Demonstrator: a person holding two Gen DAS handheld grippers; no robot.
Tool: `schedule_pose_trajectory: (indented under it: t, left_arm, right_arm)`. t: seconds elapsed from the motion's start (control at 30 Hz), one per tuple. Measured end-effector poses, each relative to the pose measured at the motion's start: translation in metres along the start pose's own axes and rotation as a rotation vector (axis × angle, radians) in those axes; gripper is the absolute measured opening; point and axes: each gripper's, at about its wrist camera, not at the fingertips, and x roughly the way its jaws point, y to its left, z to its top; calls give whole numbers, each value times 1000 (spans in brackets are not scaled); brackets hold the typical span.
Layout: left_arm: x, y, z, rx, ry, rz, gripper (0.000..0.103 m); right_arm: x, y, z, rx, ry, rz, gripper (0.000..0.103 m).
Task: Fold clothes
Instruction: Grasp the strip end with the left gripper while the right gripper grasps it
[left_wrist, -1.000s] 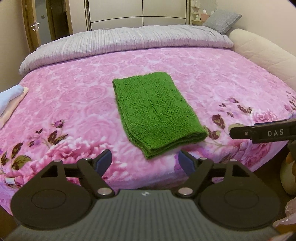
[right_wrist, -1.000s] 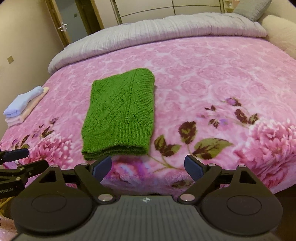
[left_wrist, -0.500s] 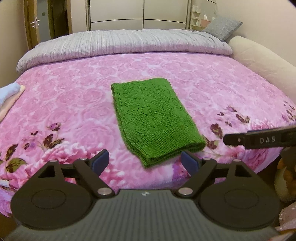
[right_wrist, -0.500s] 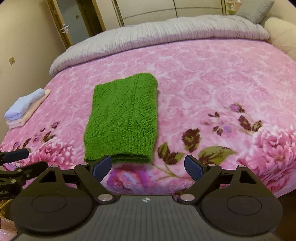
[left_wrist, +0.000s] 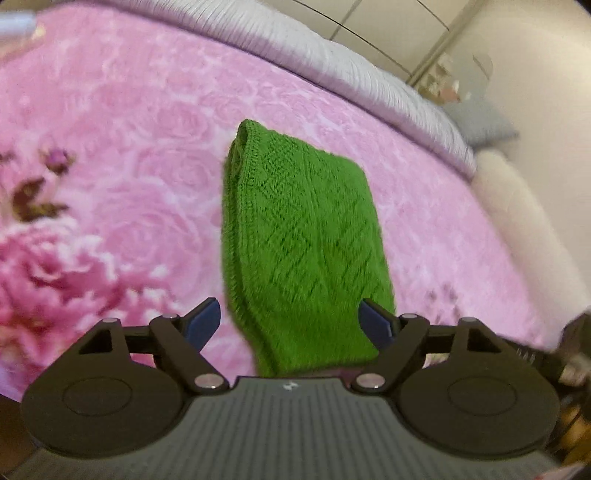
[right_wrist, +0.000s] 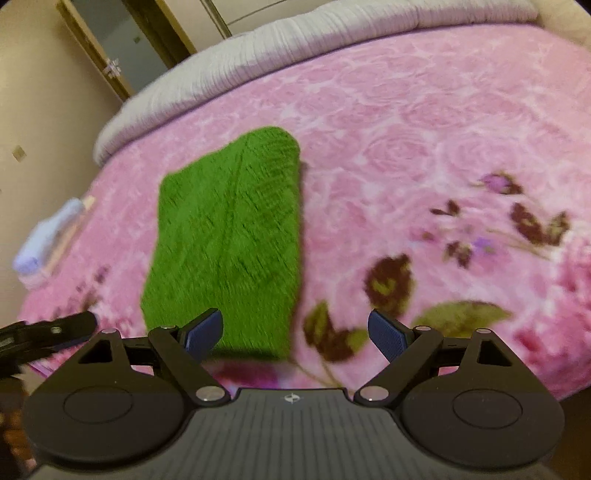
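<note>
A folded green knit garment (left_wrist: 306, 240) lies flat on the pink floral bedspread (left_wrist: 122, 192). My left gripper (left_wrist: 290, 323) is open just in front of the garment's near end, which shows between its blue fingertips. In the right wrist view the same green garment (right_wrist: 229, 236) lies left of centre. My right gripper (right_wrist: 295, 332) is open at the garment's near right corner, its left fingertip (right_wrist: 203, 332) over the near edge, nothing between its fingers. Both views are blurred by motion.
A small stack of folded pale blue and cream clothes (right_wrist: 48, 243) sits at the bed's left edge. A grey quilt (right_wrist: 295, 59) is bunched along the far side, with a grey pillow (left_wrist: 480, 122) at the far right. The other gripper (right_wrist: 40, 336) shows low left.
Both grippers have moved closer to the green garment and tilted; its near end now reaches their fingertips. The garment has not moved. Both grippers stay open.
</note>
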Motion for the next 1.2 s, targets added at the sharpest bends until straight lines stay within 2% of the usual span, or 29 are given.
schedule_pose_trajectory:
  t: [0.17, 0.27, 0.57, 0.77, 0.97, 1.2]
  left_arm:
    - [34, 37, 21, -200, 12, -109, 71]
    - [52, 57, 27, -286, 29, -136, 69]
    - [89, 90, 33, -423, 49, -227, 68]
    - [106, 92, 42, -436, 55, -290, 68]
    - [119, 93, 46, -439, 63, -336, 60]
    - [125, 92, 47, -451, 70, -355, 56]
  right_arm:
    - [23, -20, 21, 108, 13, 132, 82]
    - [40, -30, 31, 160, 31, 192, 82]
    - [88, -50, 50, 265, 101, 274, 82]
    - [107, -60, 58, 341, 97, 344, 81]
    - [119, -70, 64, 401, 72, 408, 80]
    - [131, -61, 68, 361, 65, 460, 80]
